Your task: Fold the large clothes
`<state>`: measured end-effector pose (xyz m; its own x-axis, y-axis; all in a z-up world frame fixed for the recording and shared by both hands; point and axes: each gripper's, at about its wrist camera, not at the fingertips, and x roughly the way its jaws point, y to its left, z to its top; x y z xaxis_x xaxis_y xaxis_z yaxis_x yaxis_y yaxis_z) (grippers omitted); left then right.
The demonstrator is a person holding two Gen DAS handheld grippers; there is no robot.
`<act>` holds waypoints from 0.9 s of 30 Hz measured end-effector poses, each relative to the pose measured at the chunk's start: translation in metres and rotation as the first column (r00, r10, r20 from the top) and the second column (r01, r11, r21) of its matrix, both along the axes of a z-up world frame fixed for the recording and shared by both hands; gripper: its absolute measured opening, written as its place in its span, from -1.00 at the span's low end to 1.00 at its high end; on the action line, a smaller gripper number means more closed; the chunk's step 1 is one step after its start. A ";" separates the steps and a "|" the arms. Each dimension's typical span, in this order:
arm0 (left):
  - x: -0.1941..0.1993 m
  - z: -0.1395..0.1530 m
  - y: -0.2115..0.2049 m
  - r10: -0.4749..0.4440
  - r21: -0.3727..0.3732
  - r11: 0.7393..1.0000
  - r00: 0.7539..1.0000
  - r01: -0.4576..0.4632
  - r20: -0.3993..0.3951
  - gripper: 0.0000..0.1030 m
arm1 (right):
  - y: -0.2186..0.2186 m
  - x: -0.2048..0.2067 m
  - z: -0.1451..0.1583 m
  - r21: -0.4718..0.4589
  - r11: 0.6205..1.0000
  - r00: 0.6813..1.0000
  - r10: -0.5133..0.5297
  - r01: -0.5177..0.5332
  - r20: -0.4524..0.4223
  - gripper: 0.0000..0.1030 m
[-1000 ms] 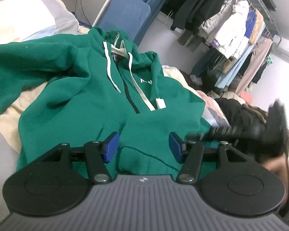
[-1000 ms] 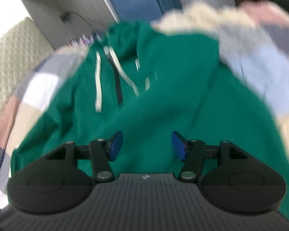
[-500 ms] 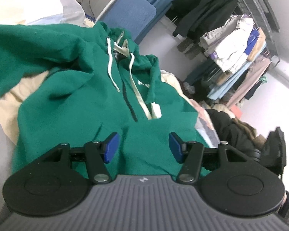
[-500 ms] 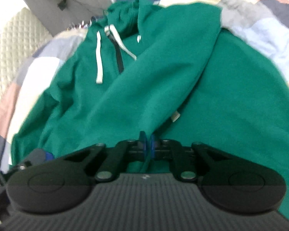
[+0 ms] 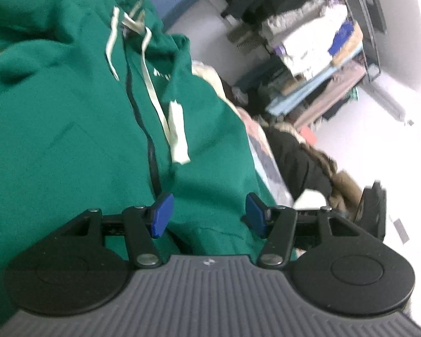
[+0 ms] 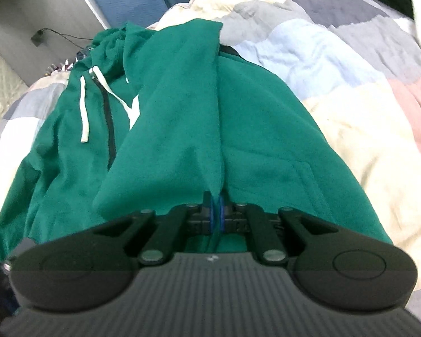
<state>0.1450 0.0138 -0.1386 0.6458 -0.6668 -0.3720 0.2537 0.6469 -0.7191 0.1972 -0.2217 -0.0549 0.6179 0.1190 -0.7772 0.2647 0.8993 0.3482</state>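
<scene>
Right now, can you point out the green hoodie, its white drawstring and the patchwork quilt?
green hoodie (image 6: 266, 146): right wrist view, on the body.
white drawstring (image 6: 84, 112): right wrist view, mid-cord.
patchwork quilt (image 6: 308, 56): right wrist view, on a pale blue patch.

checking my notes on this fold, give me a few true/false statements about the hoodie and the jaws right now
1. The right gripper has its jaws shut on the green fleece hoodie. True.
2. The left gripper pinches a drawstring. False: its jaws stand open over the hoodie, holding nothing.
3. The hoodie lies on a patchwork quilt. True.
4. The hoodie's white drawstrings are red. False: they are white.
</scene>
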 end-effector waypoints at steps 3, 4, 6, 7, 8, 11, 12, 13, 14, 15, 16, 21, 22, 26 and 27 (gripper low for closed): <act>0.008 -0.011 -0.011 -0.042 -0.013 0.999 0.998 0.041 -0.044 0.19 | -0.003 -0.002 -0.002 0.016 1.000 1.000 -0.002 0.002 0.002 -0.87; 0.011 -0.015 -0.014 -0.054 -0.025 0.998 0.996 0.053 -0.065 0.19 | -0.004 -0.003 -0.002 0.023 1.000 1.000 -0.001 0.001 0.003 -0.87; 0.018 -0.024 -0.023 -0.065 -0.030 0.998 0.991 0.061 -0.116 0.19 | -0.003 -0.005 -0.001 0.031 0.999 1.000 0.003 -0.003 0.007 -0.87; 0.021 -0.027 -0.027 -0.068 -0.019 0.998 0.987 0.066 -0.144 0.18 | -0.002 -0.005 0.000 0.034 0.999 1.000 0.005 -0.006 0.010 -0.87; 0.023 -0.030 -0.030 -0.070 -0.013 0.998 0.985 0.069 -0.157 0.09 | -0.002 -0.005 0.000 0.041 0.999 1.000 0.007 -0.007 0.013 -0.87; 0.026 -0.032 -0.031 -0.056 0.001 0.998 0.983 0.057 -0.174 -0.48 | -0.002 -0.004 0.002 0.073 0.997 1.000 0.010 -0.012 0.020 -0.87; 0.026 -0.031 -0.028 -0.046 -0.006 0.999 0.983 0.045 -0.177 -0.56 | -0.001 -0.006 0.003 0.085 0.996 1.000 0.013 -0.015 0.025 -0.87; 0.027 -0.029 -0.024 -0.037 -0.021 0.999 0.984 0.033 -0.172 -0.61 | 0.000 -0.006 0.004 0.094 0.995 0.999 0.020 -0.022 0.030 -0.87; 0.027 -0.025 -0.020 -0.025 -0.035 0.999 0.987 0.020 -0.159 -0.65 | 0.001 -0.006 0.005 0.101 0.994 0.999 0.027 -0.031 0.037 -0.87; 0.026 -0.019 -0.015 -0.010 -0.049 0.999 0.991 0.004 -0.137 -0.65 | 0.003 -0.006 0.006 0.108 0.993 0.998 0.036 -0.040 0.044 -0.87; 0.024 -0.012 -0.009 0.003 -0.070 0.997 0.993 -0.011 -0.114 -0.67 | 0.006 -0.005 0.007 0.115 0.992 0.998 0.047 -0.052 0.052 -0.87; 0.012 0.026 0.022 0.055 -0.112 0.992 0.998 -0.055 0.000 -0.68 | 0.020 -0.009 0.020 0.160 0.974 0.978 0.135 -0.161 0.161 -0.86; 0.010 0.033 0.030 0.067 -0.110 0.992 0.998 -0.065 0.015 -0.68 | 0.023 -0.010 0.023 0.173 0.969 0.972 0.146 -0.178 0.186 -0.87; 0.001 0.045 0.046 0.084 -0.033 0.996 0.996 -0.084 0.009 -0.68 | 0.042 -0.008 0.024 0.157 0.956 0.956 0.217 -0.250 0.197 -0.86; 0.001 0.043 0.046 0.088 0.013 0.996 0.996 -0.088 -0.008 -0.68 | 0.048 -0.006 0.021 0.142 0.955 0.956 0.233 -0.259 0.179 -0.86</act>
